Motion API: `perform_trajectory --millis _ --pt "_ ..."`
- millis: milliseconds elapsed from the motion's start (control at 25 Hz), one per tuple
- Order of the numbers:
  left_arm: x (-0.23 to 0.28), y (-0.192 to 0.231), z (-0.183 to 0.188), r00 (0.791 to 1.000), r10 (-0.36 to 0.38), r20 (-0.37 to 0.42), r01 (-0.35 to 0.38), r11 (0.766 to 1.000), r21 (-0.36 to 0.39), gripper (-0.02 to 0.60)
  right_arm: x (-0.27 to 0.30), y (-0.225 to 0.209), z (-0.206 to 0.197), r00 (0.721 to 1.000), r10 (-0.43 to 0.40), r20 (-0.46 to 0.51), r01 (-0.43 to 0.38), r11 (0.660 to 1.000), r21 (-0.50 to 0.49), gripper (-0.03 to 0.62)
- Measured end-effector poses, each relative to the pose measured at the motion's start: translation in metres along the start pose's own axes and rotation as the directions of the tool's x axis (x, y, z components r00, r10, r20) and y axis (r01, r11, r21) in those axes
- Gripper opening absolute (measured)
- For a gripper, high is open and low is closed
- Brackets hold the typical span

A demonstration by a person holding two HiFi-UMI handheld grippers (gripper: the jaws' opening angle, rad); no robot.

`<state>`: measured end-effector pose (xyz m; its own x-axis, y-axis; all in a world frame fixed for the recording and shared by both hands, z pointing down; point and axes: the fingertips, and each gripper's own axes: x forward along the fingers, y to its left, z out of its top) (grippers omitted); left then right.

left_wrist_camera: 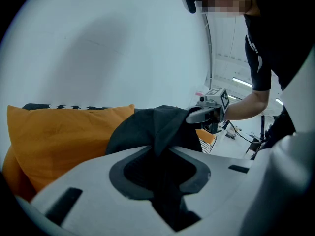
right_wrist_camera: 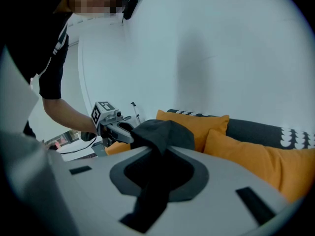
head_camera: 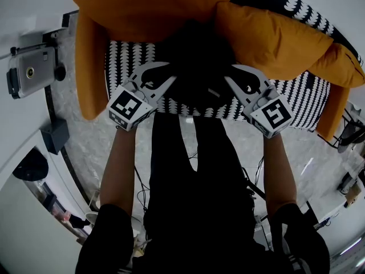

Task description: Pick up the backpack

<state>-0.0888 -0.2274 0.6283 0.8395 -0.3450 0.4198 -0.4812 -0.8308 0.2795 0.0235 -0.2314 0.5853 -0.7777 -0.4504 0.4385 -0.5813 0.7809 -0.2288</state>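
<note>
Left gripper [head_camera: 165, 76] is nipped down on a fold of the backpack [head_camera: 199, 59], jaws nearly together, black fabric bunched in the slot between them. Right gripper [head_camera: 231, 76] is the same: a narrow gap, with dark cloth running straight through it and the pads pressing on it.

The backpack sits just ahead of both tools, slung between them. From my left gripper view it humps up beyond the jaws and reaches over to the other tool's tips. From the right gripper view it does the reverse. So the length I can see lies crosswise, tip to tip. I can't tell its top from its bottom because it's all black folds.

Beyond the jaws are orange cushions [head_camera: 274, 39], and under the tips is the patterned sofa [head_camera: 308, 90].
</note>
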Motion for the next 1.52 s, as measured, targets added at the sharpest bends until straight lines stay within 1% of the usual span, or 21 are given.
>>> perform_trajectory --millis 200,320,520,680,880,1040,1240,1400,1520 --pt "0.0 0.0 0.0 1.0 0.0 0.002 0.0 1.0 -0.007 0.089 -0.003 -0.004 -0.008 1.0 -0.017 -0.015 0.017 1.0 0.002 0.069" --pt "-0.002 -0.001 0.0 1.0 0.001 0.005 -0.001 1.0 -0.013 0.087 0.0 0.001 -0.002 1.0 -0.009 0.0 0.009 1.0 -0.002 0.067" --pt "-0.004 -0.003 0.0 1.0 0.004 0.013 -0.004 1.0 -0.013 0.081 -0.003 0.0 -0.006 1.0 -0.02 -0.003 0.02 1.0 0.011 0.066" --pt "-0.005 -0.005 0.0 1.0 -0.003 0.025 0.004 1.0 -0.029 0.078 -0.006 0.0 -0.009 1.0 -0.025 -0.007 0.025 1.0 0.016 0.066" --pt "-0.007 -0.008 0.003 0.999 -0.001 0.036 0.002 0.999 -0.034 0.078 -0.008 0.005 -0.002 0.999 -0.035 0.015 0.035 0.999 -0.028 0.066" --pt "-0.009 -0.014 0.004 0.998 -0.014 0.056 0.015 1.0 -0.027 0.077 -0.011 0.01 0.001 0.998 -0.049 0.036 0.05 0.998 -0.032 0.064" --pt "-0.013 -0.017 0.007 0.997 -0.005 0.077 0.009 0.999 -0.041 0.077 -0.015 0.013 0.002 0.998 -0.048 0.039 0.05 0.998 -0.033 0.064" --pt "-0.017 -0.022 0.011 0.992 -0.008 0.123 0.014 0.999 -0.045 0.076 -0.018 0.015 0.003 0.998 -0.045 0.038 0.046 0.998 -0.033 0.064" --pt "-0.019 -0.025 0.017 0.988 -0.015 0.154 0.026 0.997 -0.068 0.075 -0.019 0.016 0.004 0.998 -0.042 0.037 0.043 0.998 -0.037 0.064"
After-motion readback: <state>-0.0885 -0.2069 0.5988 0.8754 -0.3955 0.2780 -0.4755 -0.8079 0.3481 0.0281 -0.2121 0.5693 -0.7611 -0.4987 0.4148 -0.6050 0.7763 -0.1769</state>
